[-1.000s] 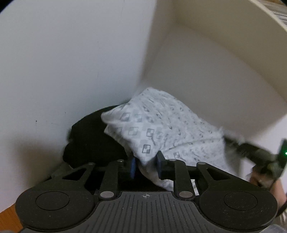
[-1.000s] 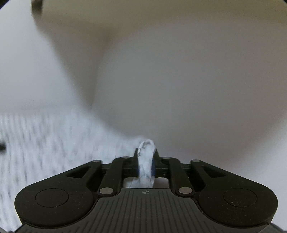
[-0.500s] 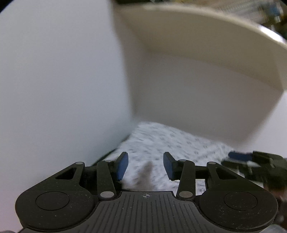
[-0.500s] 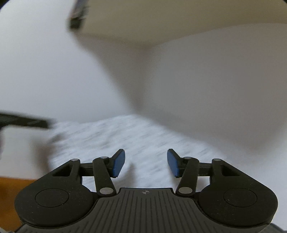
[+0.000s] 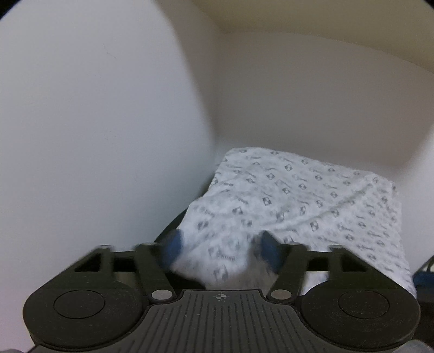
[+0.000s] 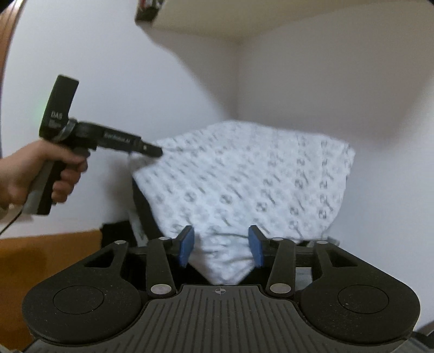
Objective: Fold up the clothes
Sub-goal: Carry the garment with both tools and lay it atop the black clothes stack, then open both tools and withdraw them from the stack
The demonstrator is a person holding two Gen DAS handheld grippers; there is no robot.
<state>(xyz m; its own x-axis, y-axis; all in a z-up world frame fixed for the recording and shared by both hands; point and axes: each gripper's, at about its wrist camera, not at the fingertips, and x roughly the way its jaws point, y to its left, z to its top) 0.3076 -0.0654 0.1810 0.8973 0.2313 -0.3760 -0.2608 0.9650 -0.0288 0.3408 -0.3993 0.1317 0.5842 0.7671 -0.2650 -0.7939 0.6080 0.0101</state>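
White walls meet in corner w/ shelf (image 6: pixel 217 19) overhead. Patterned garment (image 5: pixel 306 201) piled ahead of both jaws, its front edge between them, over dark cloth (image 6: pixel 146 214). Left gripper (image 5: pixel 221 251), right gripper (image 6: pixel 221 245): jaws wide, gripping nothing. Orange bench (image 6: pixel 48 252) left of right jaws.

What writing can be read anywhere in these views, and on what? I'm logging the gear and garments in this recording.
"DAS": white letters on the upright black block of the left gripper, seen from the right wrist view.
A smaller line under "DAS": too blurred to read.
White lettering along that gripper's barrel: blurred, not readable.
Grey motifs printed across the white patterned garment: small logos, perhaps with words, too blurred to read.
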